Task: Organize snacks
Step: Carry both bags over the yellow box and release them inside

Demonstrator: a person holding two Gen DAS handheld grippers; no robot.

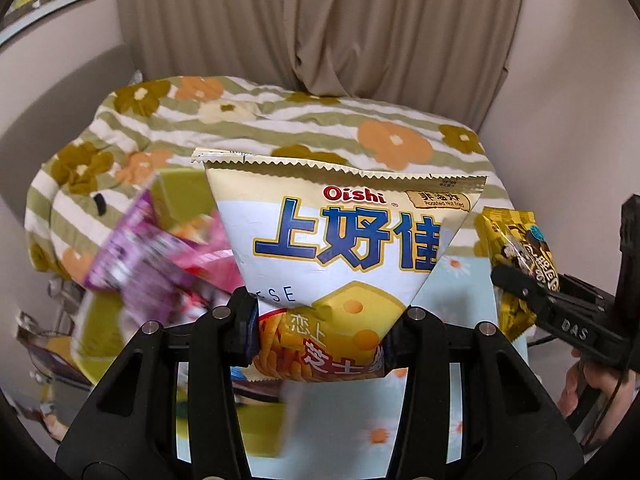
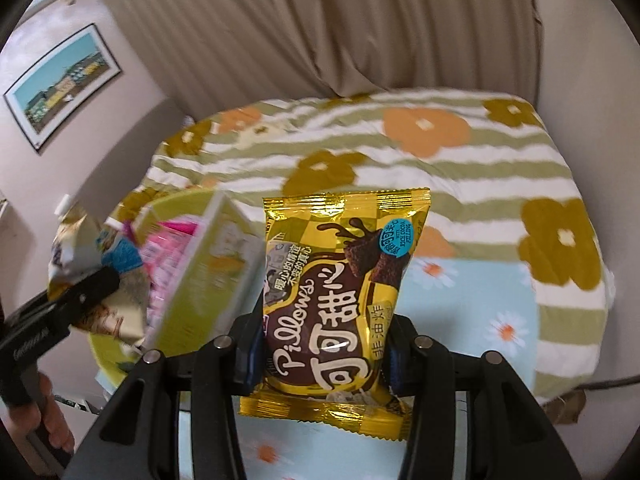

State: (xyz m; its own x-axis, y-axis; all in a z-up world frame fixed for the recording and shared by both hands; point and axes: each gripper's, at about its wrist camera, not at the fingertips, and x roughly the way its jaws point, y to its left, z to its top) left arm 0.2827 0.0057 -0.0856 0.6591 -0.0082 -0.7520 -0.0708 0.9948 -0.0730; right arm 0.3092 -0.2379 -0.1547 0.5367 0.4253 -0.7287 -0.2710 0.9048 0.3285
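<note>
My left gripper [image 1: 320, 332] is shut on a white and yellow Oishi cheese snack bag [image 1: 344, 248], pinched at its lower part and standing upright in the air. My right gripper [image 2: 322, 356] is shut on a gold and brown Pillows cocoa snack bag [image 2: 340, 292], also held upright. In the left wrist view the right gripper [image 1: 532, 292] shows at the right edge with the gold bag [image 1: 512, 268]. In the right wrist view the left gripper [image 2: 86, 292] shows at the left with the cheese bag [image 2: 80, 264] seen from behind.
A yellow-green box [image 2: 212, 268] with pink and purple snack packs [image 1: 140, 256] sits at the left, blurred. A floral striped blanket [image 1: 280, 128] covers the bed behind. A light blue daisy cloth [image 2: 460, 320] lies below. Curtains [image 1: 320, 20] hang behind. A hand [image 1: 600, 388] holds the right gripper.
</note>
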